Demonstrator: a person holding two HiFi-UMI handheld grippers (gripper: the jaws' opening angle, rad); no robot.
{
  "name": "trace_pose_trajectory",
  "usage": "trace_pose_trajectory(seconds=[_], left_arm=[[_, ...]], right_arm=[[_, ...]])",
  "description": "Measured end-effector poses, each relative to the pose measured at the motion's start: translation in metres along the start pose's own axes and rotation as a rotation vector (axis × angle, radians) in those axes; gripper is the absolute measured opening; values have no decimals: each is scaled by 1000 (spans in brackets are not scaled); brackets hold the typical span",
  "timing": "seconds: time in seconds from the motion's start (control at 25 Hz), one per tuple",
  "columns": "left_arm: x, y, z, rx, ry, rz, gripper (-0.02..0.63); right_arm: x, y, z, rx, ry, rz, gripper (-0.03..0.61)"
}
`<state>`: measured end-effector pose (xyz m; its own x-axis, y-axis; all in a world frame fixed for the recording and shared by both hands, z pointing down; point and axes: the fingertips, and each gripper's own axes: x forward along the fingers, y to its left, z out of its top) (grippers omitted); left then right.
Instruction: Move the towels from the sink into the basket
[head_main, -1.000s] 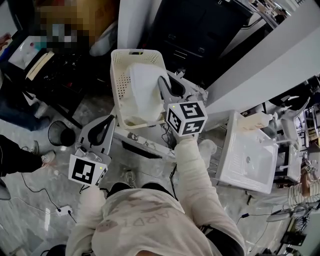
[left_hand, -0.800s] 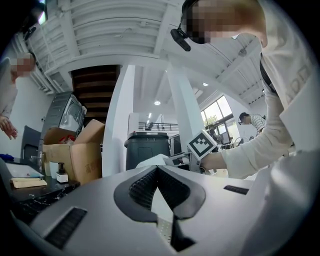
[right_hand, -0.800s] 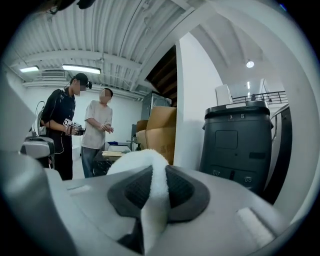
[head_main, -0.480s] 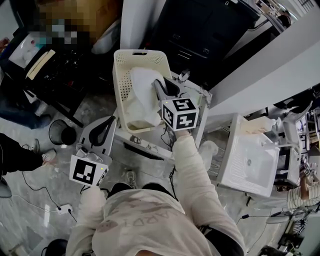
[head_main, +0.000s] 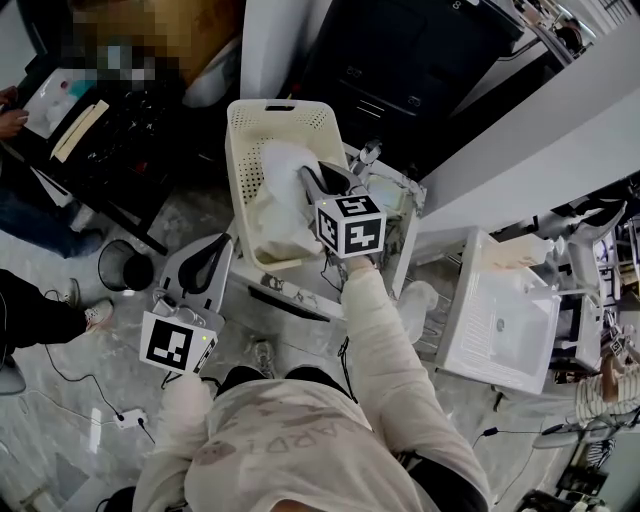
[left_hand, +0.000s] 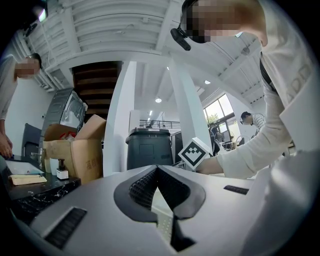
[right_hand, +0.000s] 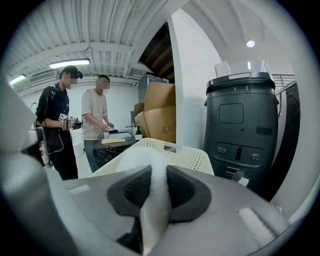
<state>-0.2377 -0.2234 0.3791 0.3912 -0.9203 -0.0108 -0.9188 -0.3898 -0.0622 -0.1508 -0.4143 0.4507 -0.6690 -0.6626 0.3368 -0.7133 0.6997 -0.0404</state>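
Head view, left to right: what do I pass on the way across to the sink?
Round waste bin → left claw → basket → sink. The towel lies within the basket's span, so it is left out.

Dark bin (right_hand: 242, 135) bears what looks like "8".

Head view: looked steeply down from over the person's head, well above the cream perforated plastic basket (head_main: 240, 150), which lay ahead at upper centre.
Left gripper view: sat low, left of the basket, and faced level towards the dark grey cabinet (left_hand: 150, 147) beyond it.
Right gripper view: sat at the basket (right_hand: 192, 157), angled slightly down across its rim, close on the white fluffy towel (right_hand: 147, 162).
Shared: all three caught the cabinet. The head and right gripper views shared the basket and the towel (head_main: 280, 185).
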Motion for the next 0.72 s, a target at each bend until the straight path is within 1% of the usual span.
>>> trace_pose_trajectory(seconds=[0.16,0.28,0.4,0.56,0.6,0.68,0.72], left_arm=[[0,0,-1,2,2,0,3],[-2,1,-2,2,1,1,3],[-3,0,-1,-13,2,5,3],[-2,-5,3,7,-4,-6,2],[-2,-6,4,7,-7,-8,3],[-1,-8,6,7,-10,-12,3],[-1,-10,7,8,-12,-15,3]], right_arm=[[1,-1,0,11,-1,-7,95],[-3,0,3,9,-16,-13,118],[-14,2,11,19,-57,-26,145],[-35,6,22,36,-113,-33,144],[-40,7,23,39,-122,-33,119],[-50,9,26,46,-141,-37,26],[-54,10,27,49,-151,-36,11]])
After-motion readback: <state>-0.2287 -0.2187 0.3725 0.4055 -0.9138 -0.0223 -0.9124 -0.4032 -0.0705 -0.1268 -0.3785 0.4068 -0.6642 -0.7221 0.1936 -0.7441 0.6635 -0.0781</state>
